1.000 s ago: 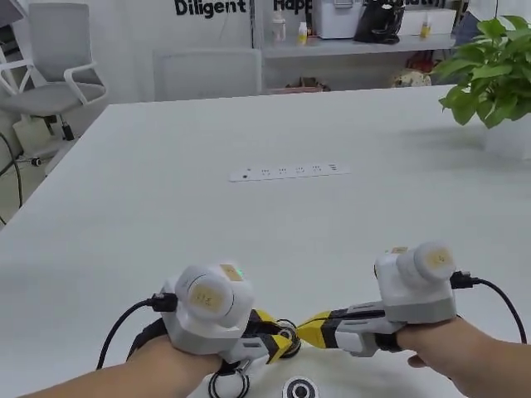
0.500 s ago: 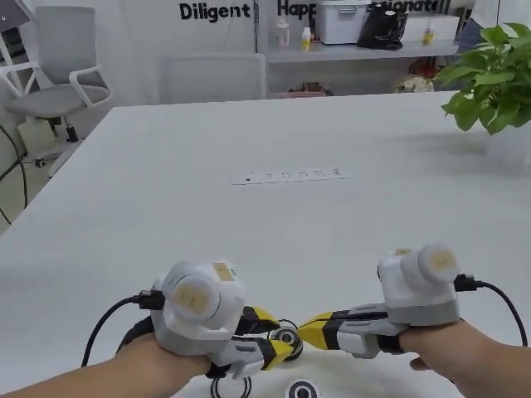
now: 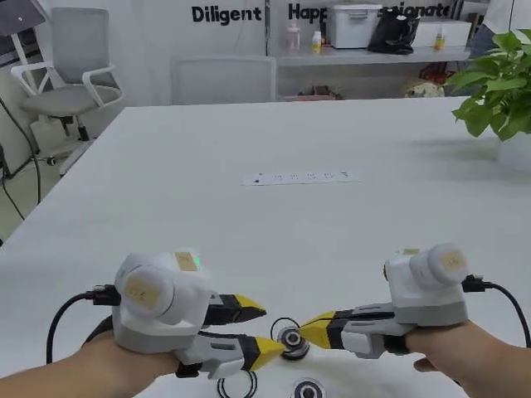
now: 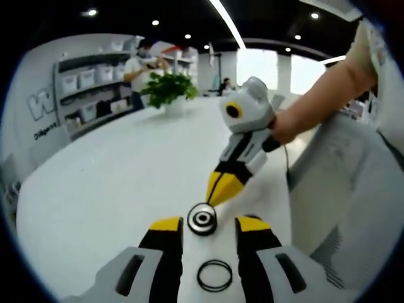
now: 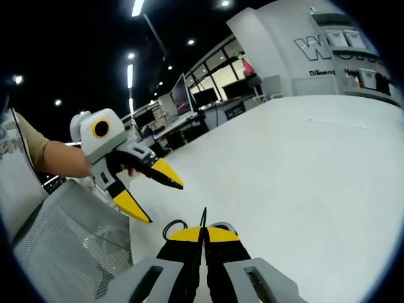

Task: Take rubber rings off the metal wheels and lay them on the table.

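Left gripper (image 3: 264,330) has backed off to the left since half a second ago and its jaws now stand wide apart, holding nothing; before, its tips sat right at the metal wheel (image 3: 291,338). Right gripper (image 3: 309,332) hasn't moved: jaws pressed together, tip against the wheel. In the right gripper view a thin black strip of rubber ring (image 5: 204,221) sticks up between its closed tips, so it looks pinched on the ring rather than the wheel body; can't tell how much of the ring is off the rim. In the left gripper view the wheel sits face-on just ahead of the gap between the open yellow tips, not touching either. Loose rubber ring (image 3: 236,386) lies flat on the white table (image 3: 249,232) near the person, second metal wheel (image 3: 309,390) just beside it to the right.
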The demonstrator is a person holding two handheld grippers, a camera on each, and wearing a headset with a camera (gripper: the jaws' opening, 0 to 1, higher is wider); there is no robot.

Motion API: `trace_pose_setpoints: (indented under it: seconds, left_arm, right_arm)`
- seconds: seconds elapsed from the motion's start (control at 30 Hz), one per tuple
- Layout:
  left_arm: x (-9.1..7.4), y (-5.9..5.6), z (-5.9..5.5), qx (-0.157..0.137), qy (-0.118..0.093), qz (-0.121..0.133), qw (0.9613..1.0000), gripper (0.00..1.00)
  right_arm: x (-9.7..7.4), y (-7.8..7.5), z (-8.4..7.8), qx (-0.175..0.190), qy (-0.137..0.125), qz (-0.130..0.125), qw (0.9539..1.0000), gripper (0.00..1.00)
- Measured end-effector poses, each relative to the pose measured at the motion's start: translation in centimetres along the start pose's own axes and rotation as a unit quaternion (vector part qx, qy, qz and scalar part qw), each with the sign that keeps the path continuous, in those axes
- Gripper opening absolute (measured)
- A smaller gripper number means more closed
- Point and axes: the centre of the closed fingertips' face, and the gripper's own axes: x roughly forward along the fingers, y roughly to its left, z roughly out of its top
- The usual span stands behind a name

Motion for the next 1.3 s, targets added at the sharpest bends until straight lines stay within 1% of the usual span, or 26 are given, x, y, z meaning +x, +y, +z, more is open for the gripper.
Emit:
trace_pose_setpoints:
  seconds: [0.1, 0.23, 0.37, 0.47, 0.67, 0.77, 0.93, 1.03, 1.13, 1.3]
  left_arm:
    - [-1.0, 0.1, -0.2, 0.000, -0.002, 0.003, 1.0000, 0.38]
    - [-2.3, 0.3, -0.3, -0.008, -0.007, 0.009, 0.9999, 0.41]
    - [-3.2, 0.2, -0.4, -0.012, -0.012, 0.011, 0.9998, 0.47]
    - [-4.0, 0.1, -0.7, -0.013, -0.013, 0.013, 0.9997, 0.49]
    - [-5.0, -0.1, -1.2, -0.023, -0.020, 0.016, 0.9994, 0.54]
    - [-5.4, 0.0, -1.4, -0.024, -0.021, 0.020, 0.9993, 0.58]
    - [-6.2, 0.5, -1.6, -0.038, -0.029, 0.031, 0.9984, 0.62]
    - [-6.6, 0.6, -1.9, -0.039, -0.028, 0.035, 0.9982, 0.64]
    - [-6.9, 0.5, -2.3, -0.043, -0.025, 0.036, 0.9981, 0.68]
    - [-7.4, 0.6, -2.9, -0.047, -0.021, 0.042, 0.9978, 0.71]
  right_arm:
    - [0.0, 0.2, 0.2, 0.000, -0.002, 0.003, 1.0000, 0.00]
    - [0.2, 0.7, 0.5, 0.000, -0.004, 0.009, 1.0000, 0.00]
    - [0.3, 1.3, 0.8, 0.001, -0.007, 0.016, 0.9998, 0.00]
    - [0.5, 1.9, 1.0, 0.001, -0.008, 0.023, 0.9997, 0.00]
    - [1.2, 3.1, 1.3, 0.000, -0.007, 0.038, 0.9992, 0.00]
    - [1.7, 3.7, 1.3, -0.001, -0.004, 0.045, 0.9990, 0.00]
    - [2.6, 4.6, 1.1, -0.002, 0.003, 0.056, 0.9984, 0.00]
    - [3.0, 4.9, 0.9, 0.000, 0.006, 0.061, 0.9981, 0.00]
    - [3.6, 5.4, 0.5, -0.001, 0.014, 0.069, 0.9975, 0.00]
    - [4.2, 5.8, -0.2, 0.000, 0.027, 0.075, 0.9968, 0.00]
